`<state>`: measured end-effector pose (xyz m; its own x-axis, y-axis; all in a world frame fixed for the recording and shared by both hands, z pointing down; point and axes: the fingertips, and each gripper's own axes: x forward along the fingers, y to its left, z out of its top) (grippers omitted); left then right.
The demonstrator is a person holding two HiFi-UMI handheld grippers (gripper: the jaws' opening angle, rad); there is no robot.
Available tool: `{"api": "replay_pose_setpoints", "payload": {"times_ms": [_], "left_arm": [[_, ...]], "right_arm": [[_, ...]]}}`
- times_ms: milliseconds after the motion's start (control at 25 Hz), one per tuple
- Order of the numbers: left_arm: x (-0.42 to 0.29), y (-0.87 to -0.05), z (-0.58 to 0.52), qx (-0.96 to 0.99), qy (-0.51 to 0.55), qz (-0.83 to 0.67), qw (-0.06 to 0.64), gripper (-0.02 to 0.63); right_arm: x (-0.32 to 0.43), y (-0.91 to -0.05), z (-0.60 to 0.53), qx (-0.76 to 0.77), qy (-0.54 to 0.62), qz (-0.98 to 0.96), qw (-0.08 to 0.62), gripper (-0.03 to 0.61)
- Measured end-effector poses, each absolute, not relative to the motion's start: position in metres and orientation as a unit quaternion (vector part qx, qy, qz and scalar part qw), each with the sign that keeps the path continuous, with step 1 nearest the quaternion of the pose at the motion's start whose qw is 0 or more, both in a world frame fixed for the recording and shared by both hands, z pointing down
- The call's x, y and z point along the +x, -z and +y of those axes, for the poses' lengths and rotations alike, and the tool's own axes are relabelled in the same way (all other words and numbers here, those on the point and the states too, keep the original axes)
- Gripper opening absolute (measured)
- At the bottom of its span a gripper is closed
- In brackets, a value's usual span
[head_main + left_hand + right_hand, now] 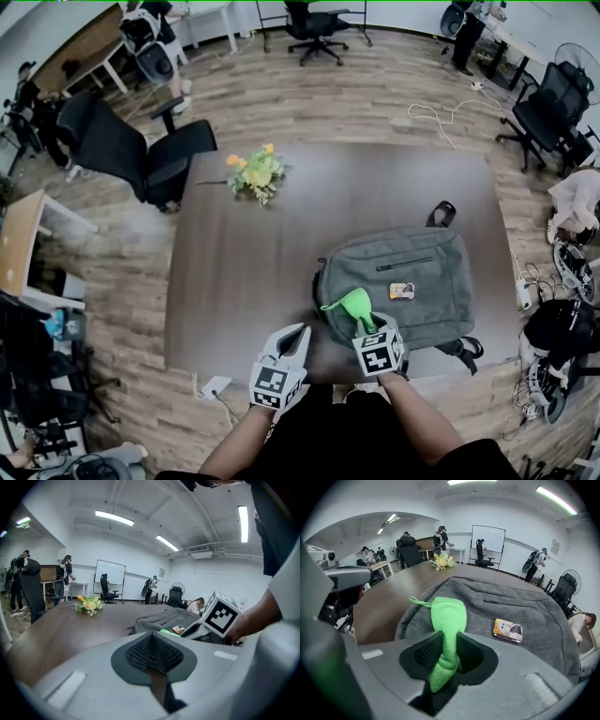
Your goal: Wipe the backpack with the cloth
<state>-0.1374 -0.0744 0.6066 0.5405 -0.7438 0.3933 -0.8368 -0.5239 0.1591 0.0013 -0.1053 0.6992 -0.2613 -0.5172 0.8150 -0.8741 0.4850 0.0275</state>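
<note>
Right tongs [449,653] are gripping the cloth [449,613] above the backpack's [427,277] near corner.
I am holding left tongs [152,654] closed, empty, beside it over the bench [253,281]; next, I reckon, pressing cloth down and sweeping across.

- No words, numbers or brand names can be read in any view.
- The small orange picture card [507,630], lying on the grey fabric backpack [534,616], carries no legible lettering.

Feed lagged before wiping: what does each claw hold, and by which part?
Right claw grips the green cloth by one bunched end; the rest lies on the backpack. Left claw is shut, empty.
</note>
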Motion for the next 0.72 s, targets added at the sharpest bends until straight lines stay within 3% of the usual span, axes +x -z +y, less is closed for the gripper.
{"api": "replay_pose_setpoints", "payload": {"times_ms": [720], "left_arm": [[-0.095, -0.601, -0.078, 0.875, -0.151, -0.434, 0.155, 0.018]], "right_arm": [[0.078, -0.697, -0.11, 0.5, -0.21, -0.73, 0.416, 0.095]]}}
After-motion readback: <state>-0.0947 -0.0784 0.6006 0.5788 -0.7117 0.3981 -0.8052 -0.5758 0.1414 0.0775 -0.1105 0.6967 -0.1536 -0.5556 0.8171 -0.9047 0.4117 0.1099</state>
